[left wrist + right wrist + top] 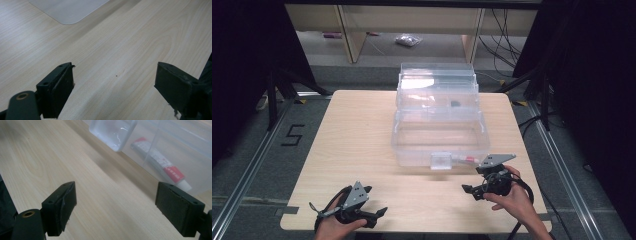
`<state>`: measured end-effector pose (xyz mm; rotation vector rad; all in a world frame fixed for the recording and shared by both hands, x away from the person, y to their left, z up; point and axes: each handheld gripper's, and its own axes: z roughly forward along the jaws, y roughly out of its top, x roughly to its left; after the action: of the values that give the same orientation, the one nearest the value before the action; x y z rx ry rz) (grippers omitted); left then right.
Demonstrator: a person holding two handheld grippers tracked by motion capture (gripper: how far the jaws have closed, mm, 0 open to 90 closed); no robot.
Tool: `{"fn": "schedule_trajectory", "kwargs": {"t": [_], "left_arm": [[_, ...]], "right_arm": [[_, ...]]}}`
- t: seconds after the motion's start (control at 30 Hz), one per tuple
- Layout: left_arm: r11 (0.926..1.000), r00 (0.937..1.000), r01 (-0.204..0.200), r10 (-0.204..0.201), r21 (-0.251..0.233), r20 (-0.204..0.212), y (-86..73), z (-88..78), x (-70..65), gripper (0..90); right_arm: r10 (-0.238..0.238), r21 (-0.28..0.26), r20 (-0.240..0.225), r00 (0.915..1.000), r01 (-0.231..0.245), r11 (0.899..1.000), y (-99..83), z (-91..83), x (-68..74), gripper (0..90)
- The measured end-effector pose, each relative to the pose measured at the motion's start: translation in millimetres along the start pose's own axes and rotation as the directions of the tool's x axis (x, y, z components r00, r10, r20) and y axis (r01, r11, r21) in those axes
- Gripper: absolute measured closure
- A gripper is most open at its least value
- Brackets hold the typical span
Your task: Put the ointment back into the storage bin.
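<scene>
Just ahead of the right gripper [473, 191], whose matte black jaws stand wide apart over bare wood, sits a clear plastic box [439, 122] with rounded corners and a glossy square latch [113, 132]. Behind its see-through front wall lies a white tube [160, 161] with a red band. Well off to that gripper's side, the left gripper [374, 216] hovers over the pale, fine-grained table [357, 140], jaws likewise spread.

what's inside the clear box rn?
Inside the clear plastic box, a red-and-white tube lies against the front wall near the latch. A small dark item sits in the upper tray. The glare on the tray hides whatever else it holds.
</scene>
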<state>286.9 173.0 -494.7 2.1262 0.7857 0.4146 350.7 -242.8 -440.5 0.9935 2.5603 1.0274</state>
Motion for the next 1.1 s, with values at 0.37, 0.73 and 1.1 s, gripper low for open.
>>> {"fn": "schedule_trajectory", "kwargs": {"t": [0.37, 0.73, 1.1], "left_arm": [[1.0000, 0.9999, 0.006, -0.006, -0.007, 0.009, -0.1, 0.1, -1.1, 15.1], [0.9999, 0.9999, 0.008, -0.008, -0.009, 0.009, -0.2, 0.4, -1.5, 15.0], [1.0000, 1.0000, 0.001, -0.001, 0.004, 0.005, 0.0, -0.1, -1.4, 15.0]], "right_arm": [[0.063, 0.012, -0.002, 0.9980, -0.063, 0.998, -13.0, 0.6, 3.4, 17.7], [0.062, 0.000, -0.010, 0.9981, -0.062, 0.998, -25.9, 5.4, 2.9, 17.6], [0.087, -0.015, -0.011, 0.9961, -0.087, 0.996, -36.8, 4.1, 7.6, 16.5]]}}
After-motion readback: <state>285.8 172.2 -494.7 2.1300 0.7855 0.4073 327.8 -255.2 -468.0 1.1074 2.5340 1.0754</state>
